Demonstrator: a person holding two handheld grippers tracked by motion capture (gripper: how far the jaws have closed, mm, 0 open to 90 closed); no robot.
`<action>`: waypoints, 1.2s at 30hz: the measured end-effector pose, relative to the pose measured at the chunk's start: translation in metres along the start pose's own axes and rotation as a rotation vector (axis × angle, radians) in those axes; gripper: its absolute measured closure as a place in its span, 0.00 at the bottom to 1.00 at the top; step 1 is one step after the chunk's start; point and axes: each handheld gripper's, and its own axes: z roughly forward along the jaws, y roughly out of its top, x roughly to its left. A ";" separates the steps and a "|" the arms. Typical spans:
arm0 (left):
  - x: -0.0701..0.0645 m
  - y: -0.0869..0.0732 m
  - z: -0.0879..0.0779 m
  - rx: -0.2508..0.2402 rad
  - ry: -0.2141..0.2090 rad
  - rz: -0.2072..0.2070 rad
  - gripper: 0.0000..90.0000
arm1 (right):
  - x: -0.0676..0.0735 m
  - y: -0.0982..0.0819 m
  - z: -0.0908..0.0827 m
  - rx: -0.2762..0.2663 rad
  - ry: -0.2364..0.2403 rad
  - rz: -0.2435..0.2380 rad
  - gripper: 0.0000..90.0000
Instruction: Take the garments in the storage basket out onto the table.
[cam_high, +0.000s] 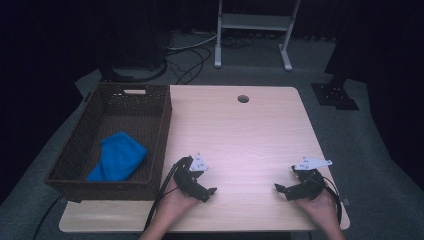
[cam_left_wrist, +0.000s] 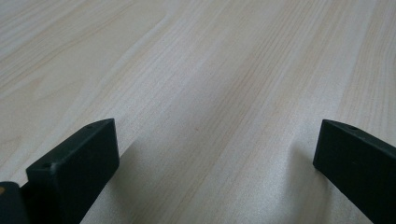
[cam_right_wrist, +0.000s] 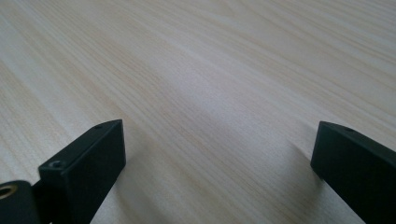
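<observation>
High view: the left tongs (cam_high: 209, 192) and right tongs (cam_high: 280, 189), one in each hand, rest near the front edge of a pale wood surface (cam_high: 240, 135), both spread wide and empty. A dark wicker basket (cam_high: 160, 125) at the surface's left edge holds a blue cloth (cam_high: 119, 156). Beyond lie grey floor, cables and a white stand (cam_high: 255, 22). No writing is legible.
</observation>
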 end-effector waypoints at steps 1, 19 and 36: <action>0.000 0.000 0.000 0.000 0.000 0.000 0.00 | 0.000 0.000 0.000 0.000 0.000 0.000 0.03; -0.001 -0.001 -0.006 -0.105 -0.002 -0.014 0.00 | 0.000 -0.002 -0.002 0.010 -0.011 0.009 0.00; 0.003 -0.007 -0.016 -0.216 -0.041 -0.030 0.00 | 0.000 -0.002 -0.002 0.010 -0.011 0.010 0.00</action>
